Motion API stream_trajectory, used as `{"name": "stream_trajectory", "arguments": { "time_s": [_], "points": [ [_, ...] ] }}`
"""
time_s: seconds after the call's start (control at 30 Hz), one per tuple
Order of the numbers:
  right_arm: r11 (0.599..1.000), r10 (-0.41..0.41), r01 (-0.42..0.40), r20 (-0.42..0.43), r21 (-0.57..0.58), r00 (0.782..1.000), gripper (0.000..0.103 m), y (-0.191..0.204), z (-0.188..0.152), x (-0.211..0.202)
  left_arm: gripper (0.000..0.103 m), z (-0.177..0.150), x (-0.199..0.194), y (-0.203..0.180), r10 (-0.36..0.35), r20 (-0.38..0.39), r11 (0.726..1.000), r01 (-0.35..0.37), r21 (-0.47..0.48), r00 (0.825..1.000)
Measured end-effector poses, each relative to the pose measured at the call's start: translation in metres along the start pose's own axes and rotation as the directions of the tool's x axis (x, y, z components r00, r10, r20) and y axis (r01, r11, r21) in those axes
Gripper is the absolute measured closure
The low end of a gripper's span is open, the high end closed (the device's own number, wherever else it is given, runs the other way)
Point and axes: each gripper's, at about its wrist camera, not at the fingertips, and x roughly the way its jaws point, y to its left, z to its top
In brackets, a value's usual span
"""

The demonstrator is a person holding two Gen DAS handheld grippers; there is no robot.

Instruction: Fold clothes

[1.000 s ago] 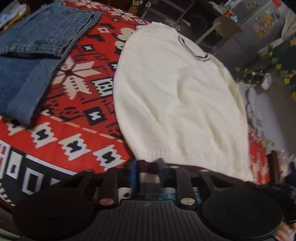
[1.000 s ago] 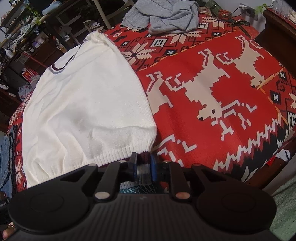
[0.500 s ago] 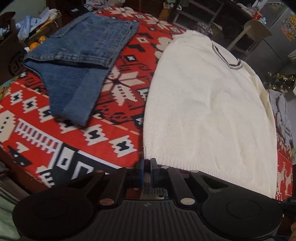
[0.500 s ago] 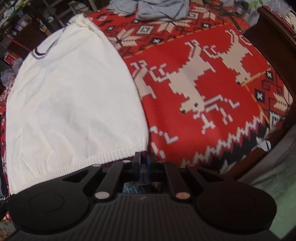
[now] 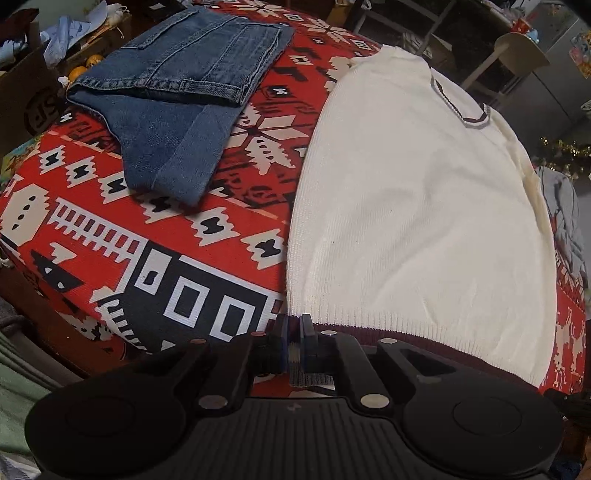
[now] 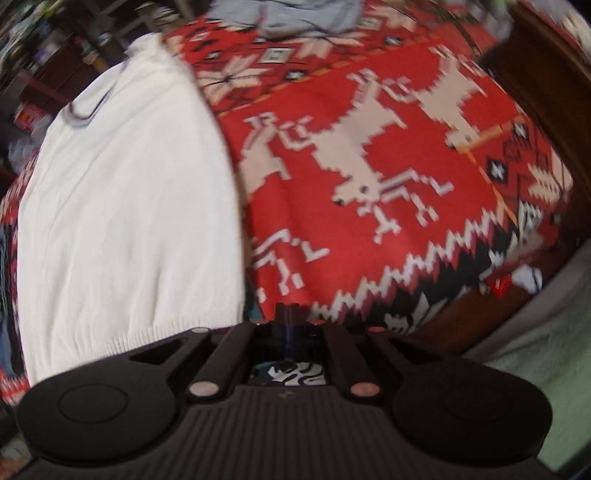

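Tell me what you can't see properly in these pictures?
- Left wrist view: the sweater's hem corner goes into the shut left gripper, whose body hides the rest of that edge.
- Right wrist view: all blurred; whether the right gripper pinches the sweater is unclear.
- Grey clothes: cut off by the top edge.

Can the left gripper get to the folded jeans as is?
Probably not yet: the left gripper is shut on the white sweater's hem. Blanket between it and the jeans lies bare.
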Motion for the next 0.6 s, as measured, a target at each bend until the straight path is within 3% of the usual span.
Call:
{"name": "stream_trajectory", "arguments": {
  "time_s": [0.03, 0.07, 0.1, 0.3, 0.43, 0.53, 0.6],
  "points": [
    [1.000, 0.024, -0.024, 0.005, -0.004, 1.000, 0.092, 0.001, -0.001, 0.000, 0.097, 0.000, 0.001, 0.000, -0.002, 0.000, 1.000, 0.002, 0.007, 1.000],
    [0.999, 0.042, -0.042, 0.009, -0.007, 0.999, 0.083, 0.002, -0.002, 0.000, 0.097, -0.001, 0.002, 0.001, 0.000, -0.003, 1.000, 0.000, 0.005, 1.000],
    [0.999, 0.053, -0.053, 0.012, -0.009, 0.999, 0.080, 0.003, -0.003, 0.001, 0.097, -0.001, 0.002, 0.003, -0.004, -0.006, 1.000, 0.004, 0.002, 1.000],
    [0.997, 0.071, -0.071, -0.005, -0.027, 0.997, 0.073, 0.013, -0.008, 0.013, 0.097, -0.002, 0.005, 0.002, -0.012, -0.002, 1.000, 0.012, 0.010, 1.000],
    [0.993, 0.088, -0.087, -0.002, -0.079, 0.996, 0.075, 0.027, -0.009, 0.021, 0.097, -0.001, 0.008, 0.004, -0.033, -0.008, 0.999, 0.033, -0.009, 0.999],
    [0.990, 0.043, -0.041, 0.012, -0.132, 0.999, 0.075, 0.045, -0.010, 0.025, 0.097, 0.000, 0.009, 0.003, -0.044, -0.011, 0.999, 0.044, -0.015, 0.999],
    [0.992, 0.001, 0.002, 0.016, -0.130, 1.000, 0.090, 0.050, -0.009, 0.025, 0.097, 0.000, 0.009, 0.001, -0.018, -0.005, 1.000, 0.018, -0.016, 1.000]
  ]
}}
